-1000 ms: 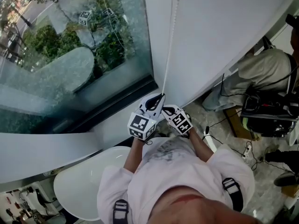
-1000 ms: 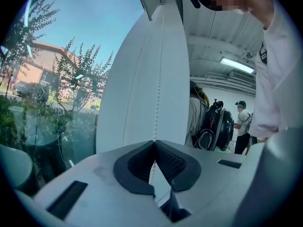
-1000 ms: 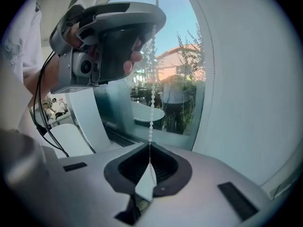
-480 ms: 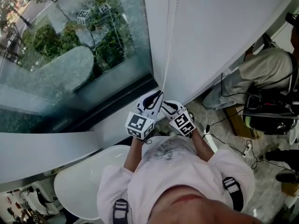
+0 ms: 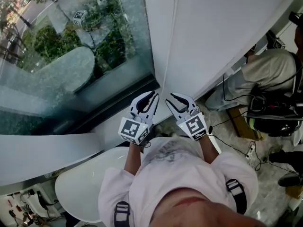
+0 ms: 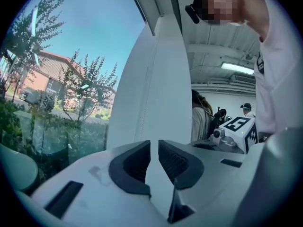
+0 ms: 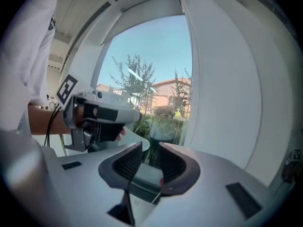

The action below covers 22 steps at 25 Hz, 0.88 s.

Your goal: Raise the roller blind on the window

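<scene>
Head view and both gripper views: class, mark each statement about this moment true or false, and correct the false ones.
1. The left gripper has its fingers apart. True; they have just been opening, and they press on nothing.
2. The right gripper is shut on the cord. False; its fingers stand apart, and neither gripper holds the cord.
3. A person in light clothes is at the head view's right side. True.
4. The window glass shows only a blank wall outside. False; trees and shrubs show through it.
</scene>
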Motion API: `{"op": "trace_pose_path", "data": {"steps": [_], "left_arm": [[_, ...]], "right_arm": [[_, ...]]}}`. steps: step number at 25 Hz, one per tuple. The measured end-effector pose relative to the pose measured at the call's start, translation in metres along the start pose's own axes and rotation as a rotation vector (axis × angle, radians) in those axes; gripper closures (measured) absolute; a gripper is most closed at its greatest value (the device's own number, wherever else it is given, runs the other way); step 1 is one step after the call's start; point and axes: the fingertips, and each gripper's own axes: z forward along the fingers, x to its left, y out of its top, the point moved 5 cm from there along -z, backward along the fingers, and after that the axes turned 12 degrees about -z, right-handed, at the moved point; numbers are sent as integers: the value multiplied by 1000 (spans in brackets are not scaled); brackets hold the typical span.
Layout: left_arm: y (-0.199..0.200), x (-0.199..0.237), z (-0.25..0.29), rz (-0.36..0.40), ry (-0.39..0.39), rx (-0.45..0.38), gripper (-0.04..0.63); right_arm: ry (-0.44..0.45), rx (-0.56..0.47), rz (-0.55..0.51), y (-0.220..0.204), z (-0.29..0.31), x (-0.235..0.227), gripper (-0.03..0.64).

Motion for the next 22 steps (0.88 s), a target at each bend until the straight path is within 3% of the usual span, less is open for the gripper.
{"op": "trace_pose_path", "data": {"steps": [4, 7, 13, 22], "left_arm": [[11, -2, -9, 16, 15, -50, 563], [14, -4, -13, 20, 28, -78, 578], [4, -4, -18, 5, 55, -68, 584], [4, -7, -20, 18, 73, -65, 586]], "right_arm": [[-71, -150, -12, 35, -16, -18, 521], [-105, -204, -1, 50, -25, -26, 549], [-81, -171, 65, 46, -28, -25, 557], [-69, -171, 73, 45, -29, -22, 557]]}}
